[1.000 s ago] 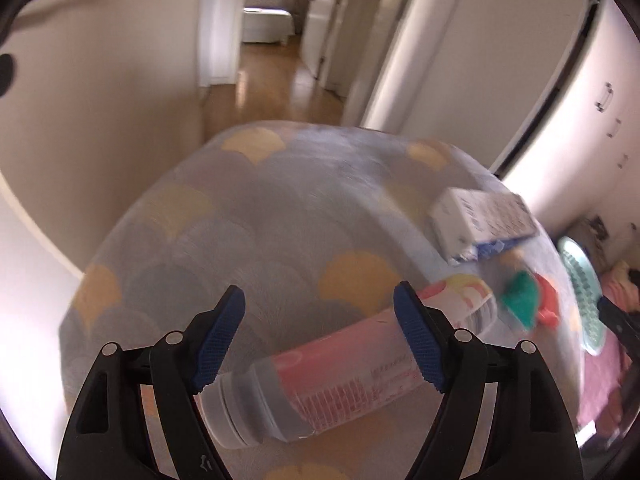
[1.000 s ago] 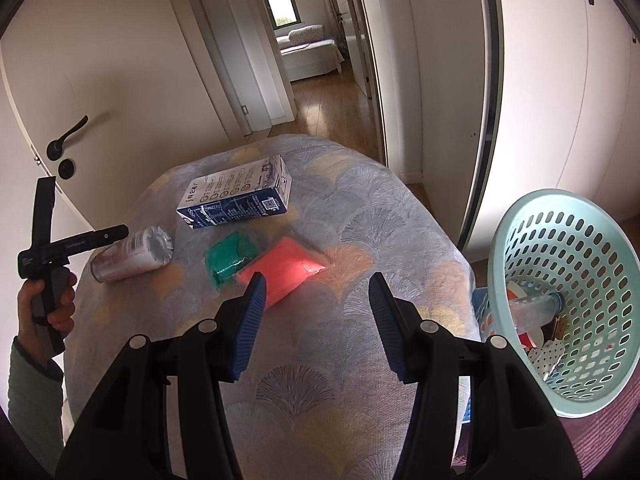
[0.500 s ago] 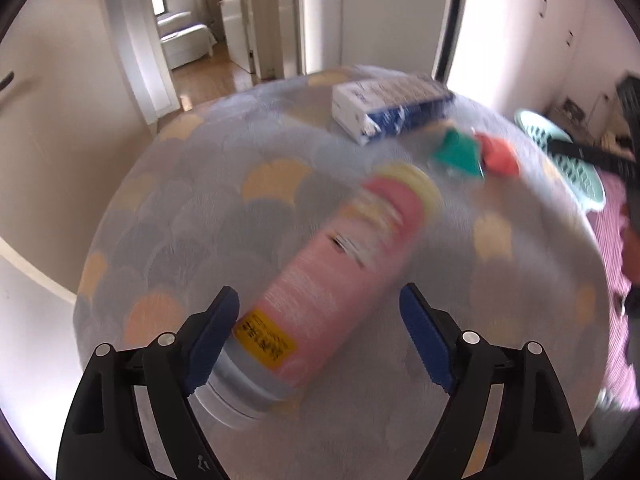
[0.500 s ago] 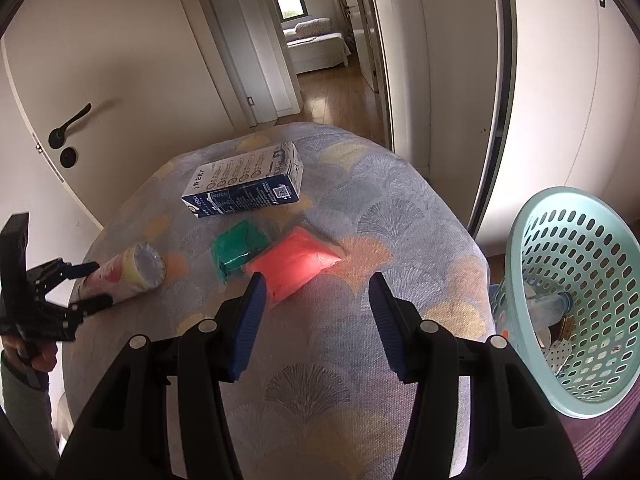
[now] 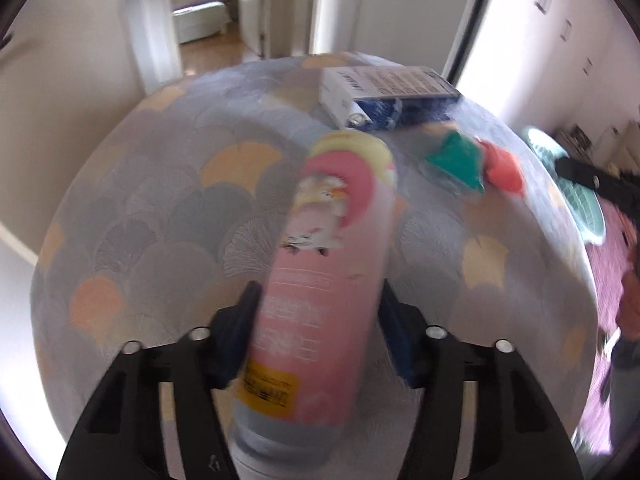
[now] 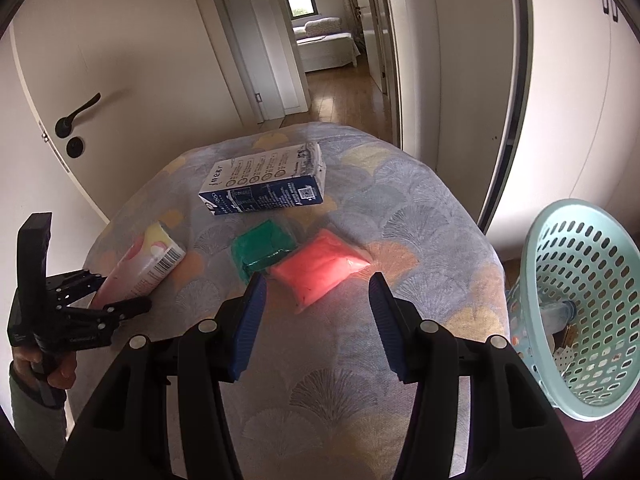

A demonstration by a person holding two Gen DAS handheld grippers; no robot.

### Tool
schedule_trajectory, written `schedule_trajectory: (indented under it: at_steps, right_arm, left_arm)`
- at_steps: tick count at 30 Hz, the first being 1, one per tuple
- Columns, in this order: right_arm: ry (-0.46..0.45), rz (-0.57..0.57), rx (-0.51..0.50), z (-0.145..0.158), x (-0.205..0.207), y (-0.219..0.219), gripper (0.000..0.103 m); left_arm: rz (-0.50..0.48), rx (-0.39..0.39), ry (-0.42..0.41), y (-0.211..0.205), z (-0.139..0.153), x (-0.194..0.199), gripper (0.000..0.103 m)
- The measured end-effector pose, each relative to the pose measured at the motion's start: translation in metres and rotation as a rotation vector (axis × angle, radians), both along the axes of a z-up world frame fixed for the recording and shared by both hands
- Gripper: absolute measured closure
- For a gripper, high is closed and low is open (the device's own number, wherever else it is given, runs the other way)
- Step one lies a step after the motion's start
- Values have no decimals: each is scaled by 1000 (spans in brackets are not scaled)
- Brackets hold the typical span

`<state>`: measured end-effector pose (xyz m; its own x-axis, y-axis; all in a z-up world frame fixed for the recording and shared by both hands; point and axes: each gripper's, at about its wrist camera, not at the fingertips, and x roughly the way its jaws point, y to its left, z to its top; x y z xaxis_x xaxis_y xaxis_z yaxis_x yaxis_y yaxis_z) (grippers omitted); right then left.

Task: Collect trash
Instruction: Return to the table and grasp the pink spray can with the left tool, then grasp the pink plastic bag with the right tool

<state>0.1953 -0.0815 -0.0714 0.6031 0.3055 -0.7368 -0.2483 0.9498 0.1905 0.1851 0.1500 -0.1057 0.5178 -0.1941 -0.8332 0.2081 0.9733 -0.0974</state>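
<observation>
1. While the left view is blurry, the left gripper [image 5: 316, 332] has just closed onto the pink bottle [image 5: 324, 280] above the patterned table [image 5: 160, 208]
2. Right view: right gripper [image 6: 316, 308] gapes empty; only here the door handle [image 6: 76, 114] and inside of the basket [image 6: 576, 304] show

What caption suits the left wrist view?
Left gripper shut on pink bottle over patterned table.

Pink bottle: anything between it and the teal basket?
The green packet and pink packet lie on the table between the pink bottle, clamped in the left gripper, and the teal basket; lifting clears them.
</observation>
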Motion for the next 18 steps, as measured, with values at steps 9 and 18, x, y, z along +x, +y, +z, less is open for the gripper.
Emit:
schedule_trajectory:
  at_steps: [9,18]
  right_arm:
    - [73,-86,9,-32,32,13,38]
    - [70,-126,-44,-44,40,25,37]
  left_arm:
    - [106,-133,-28,9,1,-9,53]
    - [90,-126,-64,1,9,-8,53]
